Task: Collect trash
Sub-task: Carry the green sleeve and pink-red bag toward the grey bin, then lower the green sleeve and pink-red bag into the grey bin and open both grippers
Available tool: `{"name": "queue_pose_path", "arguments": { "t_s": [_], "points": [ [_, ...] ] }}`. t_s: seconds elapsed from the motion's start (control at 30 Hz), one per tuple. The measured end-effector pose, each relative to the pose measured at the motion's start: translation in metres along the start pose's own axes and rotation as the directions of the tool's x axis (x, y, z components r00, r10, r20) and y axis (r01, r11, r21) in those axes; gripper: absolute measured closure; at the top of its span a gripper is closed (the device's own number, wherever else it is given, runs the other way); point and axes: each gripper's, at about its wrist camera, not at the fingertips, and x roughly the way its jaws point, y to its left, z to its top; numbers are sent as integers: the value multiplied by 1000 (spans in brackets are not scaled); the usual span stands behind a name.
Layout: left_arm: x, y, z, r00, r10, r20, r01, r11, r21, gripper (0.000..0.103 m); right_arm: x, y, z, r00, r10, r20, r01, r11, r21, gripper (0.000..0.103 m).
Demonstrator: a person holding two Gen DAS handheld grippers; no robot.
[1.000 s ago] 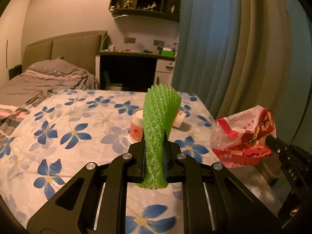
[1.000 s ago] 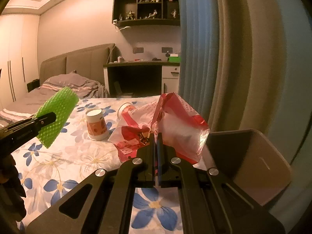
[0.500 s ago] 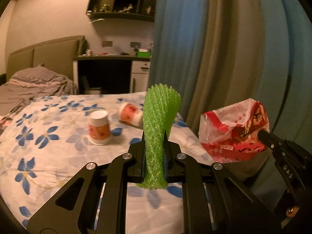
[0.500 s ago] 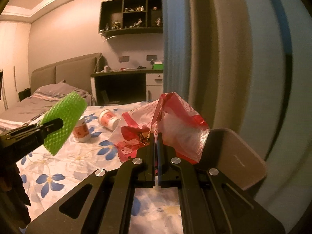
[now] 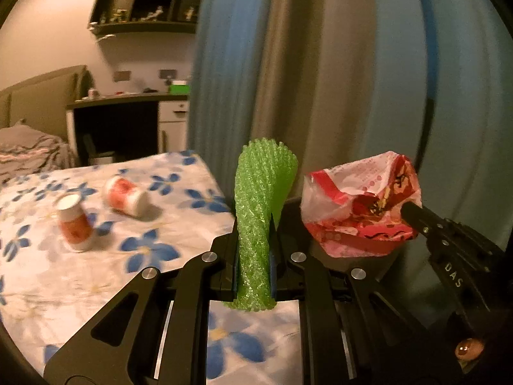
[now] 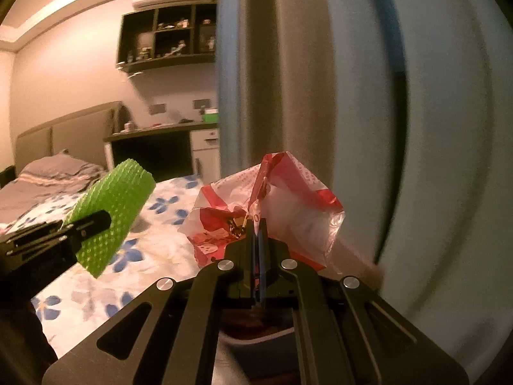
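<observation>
The two cups [image 5: 96, 211] on the bed [image 5: 48, 282] have slid further left in view than before, now well apart from both tongs. The left tongs [image 5: 253, 253] stay clenched on the upright green foam net [image 5: 259, 199] past the bed's right edge. The right tongs [image 6: 258, 224] stay pinched on the red-and-white plastic bag [image 6: 288, 205], in front of the curtain [image 5: 320, 64].

Dim bedroom: floral-sheeted bed [image 5: 96, 256], desk [image 5: 128, 99], wall shelves [image 5: 144, 3], curtains [image 5: 320, 80].

text: "DAS" in white | on: black body of right gripper [image 5: 407, 210], right of left-wrist tongs | red-white plastic bag [image 5: 359, 205] in those jaws: red print, unreadable | cups [image 5: 75, 227]: print blurred
</observation>
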Motion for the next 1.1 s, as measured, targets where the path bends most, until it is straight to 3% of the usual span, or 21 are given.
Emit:
{"name": "queue_pose_path", "arguments": {
  "t_s": [0.17, 0.47, 1.1],
  "points": [
    [22, -23, 0, 999, -51, -10, 51, 999, 19, 91, 8, -21, -2, 998, -60, 4, 60, 998, 19, 101],
    [64, -47, -4, 993, -110, -40, 111, 994, 22, 91, 16, -44, -9, 996, -90, -7, 90, 995, 45, 101],
    [98, -63, -15, 983, -160, -90, 163, 986, 24, 89, 36, -47, -7, 997, -66, -47, 69, 995, 72, 101]
  ]
}}
